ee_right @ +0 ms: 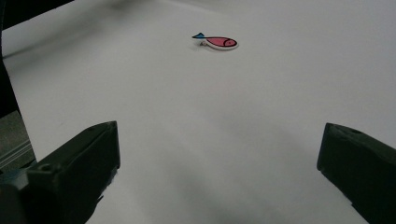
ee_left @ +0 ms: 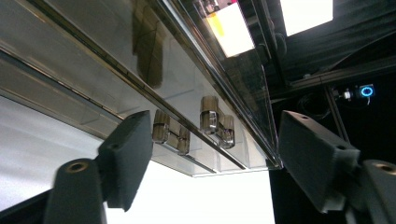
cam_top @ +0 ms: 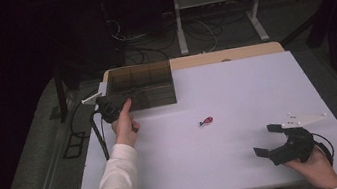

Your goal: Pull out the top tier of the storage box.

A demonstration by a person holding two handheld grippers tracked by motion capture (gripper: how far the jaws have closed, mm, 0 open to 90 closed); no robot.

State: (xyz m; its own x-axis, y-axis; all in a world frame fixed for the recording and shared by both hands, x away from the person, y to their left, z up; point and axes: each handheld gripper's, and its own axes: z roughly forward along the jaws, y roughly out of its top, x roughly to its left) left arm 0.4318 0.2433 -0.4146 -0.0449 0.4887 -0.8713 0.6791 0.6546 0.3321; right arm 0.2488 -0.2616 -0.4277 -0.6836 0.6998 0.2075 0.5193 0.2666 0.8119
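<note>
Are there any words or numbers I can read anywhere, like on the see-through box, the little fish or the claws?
None: no words or numbers can be read.
Clear box: no lettering shows.
Little pink fish: only a drawn eye and a blue tail, no writing.
Left claw and right claw: plain black, no labels.

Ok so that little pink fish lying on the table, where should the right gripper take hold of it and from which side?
Across its narrow body, from above. The pink fish lies flat on the white table, so only its thin edges offer a hold. The right gripper stands open, aimed at it from the near side; its jaws would probably need turning to straddle the width.
</note>
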